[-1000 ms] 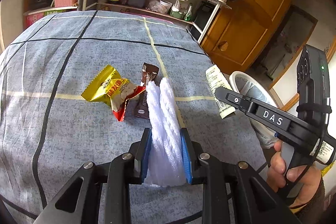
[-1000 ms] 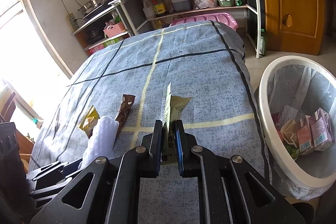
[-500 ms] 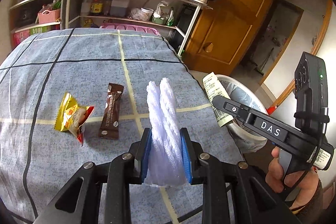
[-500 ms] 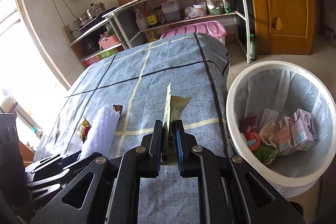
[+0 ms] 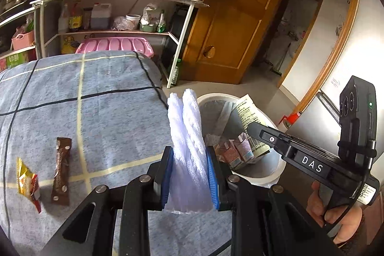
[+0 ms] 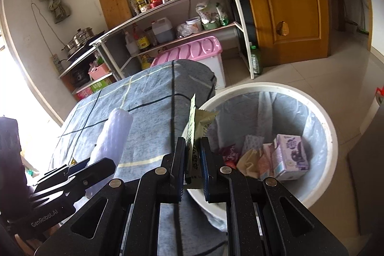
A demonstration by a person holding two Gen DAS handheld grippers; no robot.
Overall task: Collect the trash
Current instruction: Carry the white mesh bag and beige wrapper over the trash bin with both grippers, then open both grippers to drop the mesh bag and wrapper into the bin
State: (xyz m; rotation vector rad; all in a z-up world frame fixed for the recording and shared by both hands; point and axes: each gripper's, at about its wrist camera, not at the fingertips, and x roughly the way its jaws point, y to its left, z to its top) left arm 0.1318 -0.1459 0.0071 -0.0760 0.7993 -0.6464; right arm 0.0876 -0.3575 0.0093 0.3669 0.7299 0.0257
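Carry-to-bin step, by the look of it. A white crinkly foam wrap (image 5: 189, 155) is pinched by the left hand-held gripper (image 5: 190, 180) at the tabletop (image 5: 108, 112) edge; a flat pale-green wrapper (image 6: 193, 136) by the right hand-held gripper (image 6: 193, 174), over the round lined bin (image 6: 319, 112) rim. Next: both moved over the bin's opening and let go. Brown and yellow foil packets (image 5: 61, 170) are left on the cloth.

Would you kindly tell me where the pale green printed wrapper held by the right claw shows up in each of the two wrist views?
Left wrist view: the pale green printed wrapper is at right of centre, sticking up from the right claw over the bin.
Right wrist view: the wrapper is at centre, clamped edge-on in the right claw.
Shared landmark: the round white trash bin with a plastic liner, behind the wrapper in both views.
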